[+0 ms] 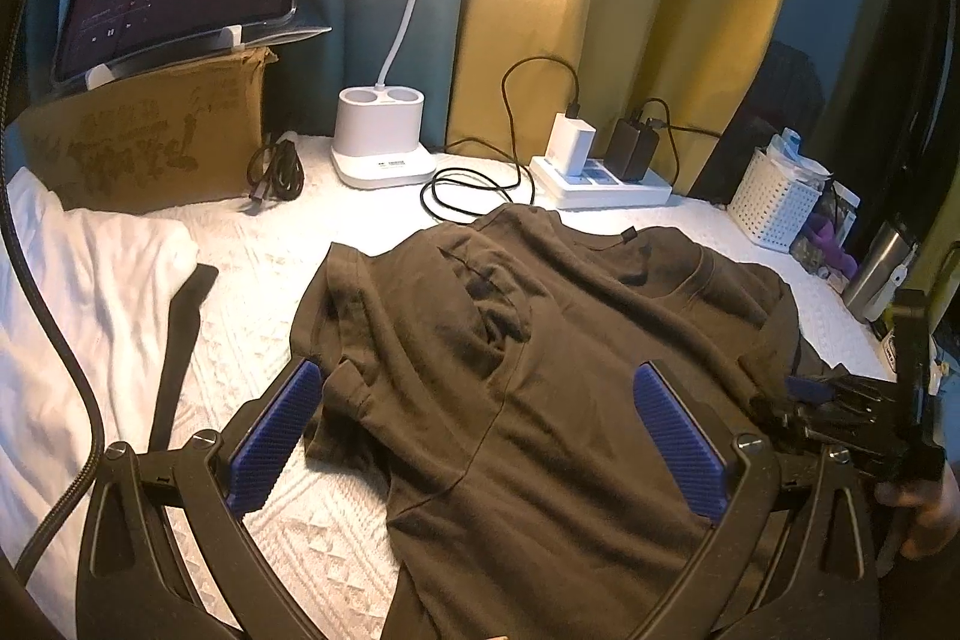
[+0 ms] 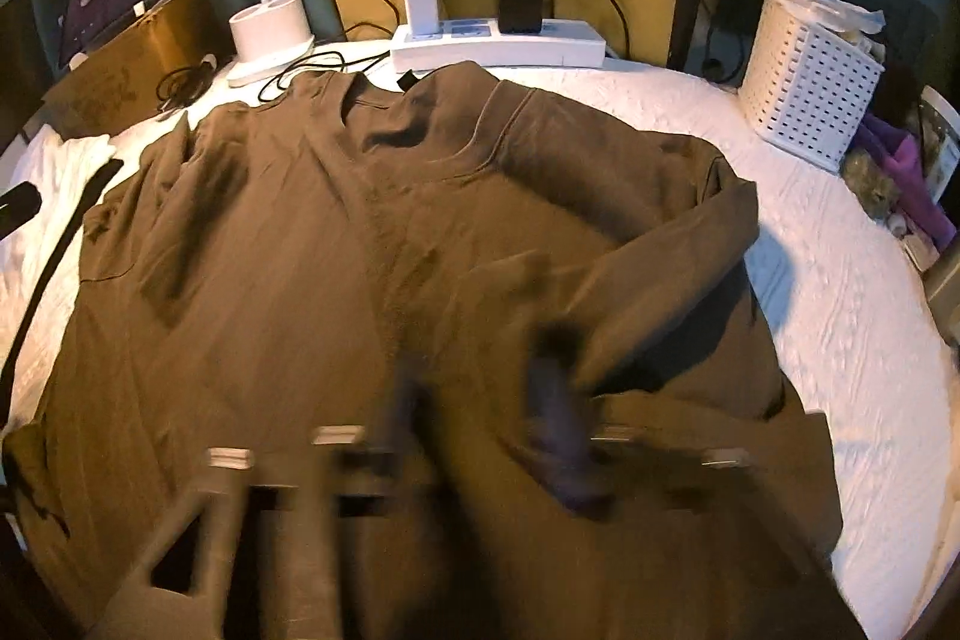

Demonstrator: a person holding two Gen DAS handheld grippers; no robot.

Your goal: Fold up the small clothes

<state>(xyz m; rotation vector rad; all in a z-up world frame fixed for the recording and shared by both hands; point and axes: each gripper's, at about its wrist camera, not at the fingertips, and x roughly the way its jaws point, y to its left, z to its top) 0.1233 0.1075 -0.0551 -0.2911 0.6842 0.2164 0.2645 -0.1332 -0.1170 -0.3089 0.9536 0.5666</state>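
A brown t-shirt [image 1: 540, 352] lies spread on the white textured bed cover [image 1: 264, 280], collar toward the far side. My left gripper [image 1: 474, 394] is open with its blue pads [image 1: 276, 436] wide apart, low over the shirt's left sleeve and side. In the right wrist view the shirt [image 2: 300, 250] fills the middle, its right sleeve folded inward. My right gripper [image 2: 480, 400] is blurred by motion over the shirt's lower middle; its fingers [image 2: 558, 412] look fairly close together with brown fabric bunched at them. The right gripper also shows at the right edge of the left wrist view [image 1: 840, 394].
A white desk lamp base [image 1: 381, 142], a power strip with chargers [image 1: 600, 172] and black cables stand behind the shirt. A cardboard box with a tablet [image 1: 150, 130] is far left, a white basket [image 1: 774, 202] and a metal flask [image 1: 876, 268] right. White cloth [image 1: 78, 292] lies left.
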